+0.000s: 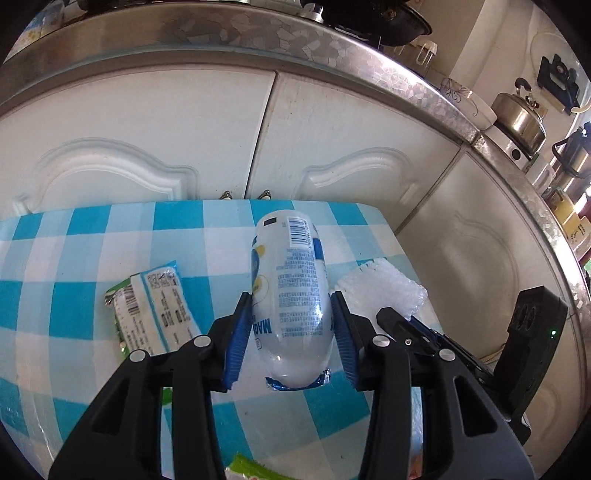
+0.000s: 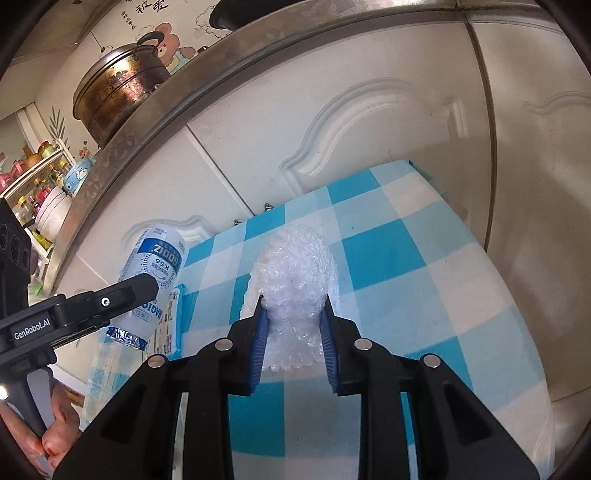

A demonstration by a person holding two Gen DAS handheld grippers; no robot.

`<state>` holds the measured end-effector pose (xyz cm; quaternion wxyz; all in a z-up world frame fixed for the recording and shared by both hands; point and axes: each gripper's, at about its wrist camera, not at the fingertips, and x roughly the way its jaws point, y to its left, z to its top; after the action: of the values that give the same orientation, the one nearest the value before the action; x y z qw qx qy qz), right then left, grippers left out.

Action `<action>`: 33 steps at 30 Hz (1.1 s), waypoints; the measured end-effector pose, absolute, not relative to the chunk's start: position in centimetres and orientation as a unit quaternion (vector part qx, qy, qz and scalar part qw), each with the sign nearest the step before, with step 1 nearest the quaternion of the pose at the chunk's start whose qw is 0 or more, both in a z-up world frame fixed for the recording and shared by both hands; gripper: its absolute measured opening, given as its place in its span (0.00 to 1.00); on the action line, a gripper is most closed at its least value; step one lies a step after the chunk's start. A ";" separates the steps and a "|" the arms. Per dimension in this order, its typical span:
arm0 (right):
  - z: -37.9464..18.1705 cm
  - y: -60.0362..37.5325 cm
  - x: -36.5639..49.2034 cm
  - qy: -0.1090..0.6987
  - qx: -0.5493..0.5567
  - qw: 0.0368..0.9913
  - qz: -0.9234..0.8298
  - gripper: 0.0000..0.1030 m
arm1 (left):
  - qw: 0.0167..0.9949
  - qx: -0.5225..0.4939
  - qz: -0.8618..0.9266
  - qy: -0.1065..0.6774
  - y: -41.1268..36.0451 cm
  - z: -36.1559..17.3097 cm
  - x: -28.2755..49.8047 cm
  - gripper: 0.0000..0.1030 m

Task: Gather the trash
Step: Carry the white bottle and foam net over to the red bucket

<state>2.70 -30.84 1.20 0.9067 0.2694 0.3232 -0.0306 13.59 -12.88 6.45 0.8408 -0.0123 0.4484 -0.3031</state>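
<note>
My left gripper (image 1: 290, 306) is shut on a puffy white and blue snack bag (image 1: 291, 280) and holds it above the blue checked table (image 1: 110, 236). The same bag (image 2: 151, 280) shows at the left of the right wrist view, between the left gripper's fingers (image 2: 142, 286). My right gripper (image 2: 293, 306) is shut on a white piece of bubble wrap (image 2: 295, 273) that lies on the table (image 2: 406, 295); the wrap (image 1: 384, 288) also shows in the left wrist view. A green and white wrapper (image 1: 151, 314) lies on the table left of the left gripper.
White cabinet doors (image 1: 147, 140) stand just behind the table under a metal-edged counter (image 1: 258, 33). A kettle (image 1: 519, 118), a bowl (image 1: 469, 101) and a large pot (image 2: 118, 88) stand on the counter. Another green wrapper's edge (image 1: 251, 467) shows at the bottom.
</note>
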 end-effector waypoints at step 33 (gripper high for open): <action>3.3 -19.8 -15.6 0.326 0.259 0.909 -0.014 0.27 | 0.866 -0.086 -0.253 0.422 9.8 6.1 -6.3 0.43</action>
<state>-15.62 -19.81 3.34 0.9091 0.2592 0.3259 -0.0140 -6.25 9.84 6.13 0.8662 -0.0856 0.4220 -0.2535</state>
